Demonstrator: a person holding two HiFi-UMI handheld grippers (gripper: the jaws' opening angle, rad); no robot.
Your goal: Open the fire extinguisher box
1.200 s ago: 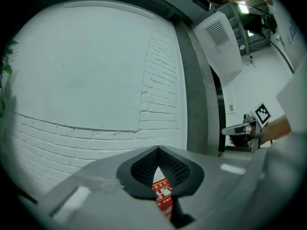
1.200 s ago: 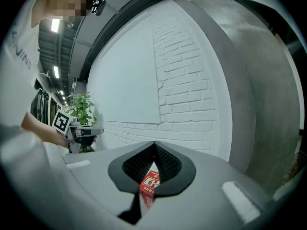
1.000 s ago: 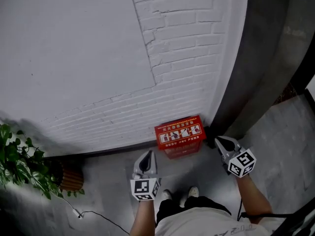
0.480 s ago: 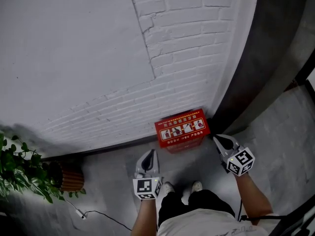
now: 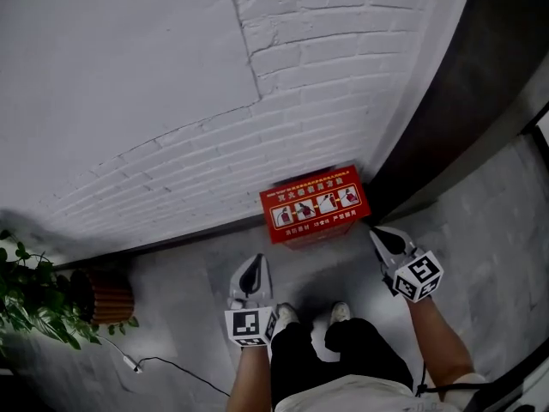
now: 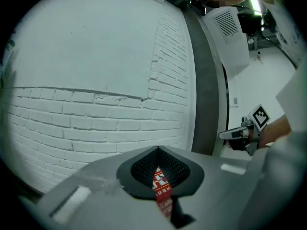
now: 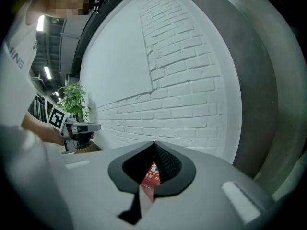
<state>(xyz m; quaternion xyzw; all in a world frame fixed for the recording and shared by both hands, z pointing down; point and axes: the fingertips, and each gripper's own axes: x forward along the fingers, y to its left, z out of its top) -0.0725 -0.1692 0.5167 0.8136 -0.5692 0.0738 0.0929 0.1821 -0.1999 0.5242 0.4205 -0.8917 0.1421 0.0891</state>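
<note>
The fire extinguisher box (image 5: 315,206) sits shut against the foot of the brick wall (image 5: 283,101), centre frame. It looks slightly larger than a second ago, so we judge we are closing in, with nothing touched yet. From the left: potted plant (image 5: 34,299) well apart; left gripper (image 5: 255,263) pinched together, empty; right gripper (image 5: 378,233) likewise, near the box's right corner; the dark pillar (image 5: 480,84) crowds that side.

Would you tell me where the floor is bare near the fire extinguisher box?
Bare floor stretches between the fire extinguisher box and the potted plant. A cable trails nearer the plant. Right of the box, the dark pillar crowds in.
</note>
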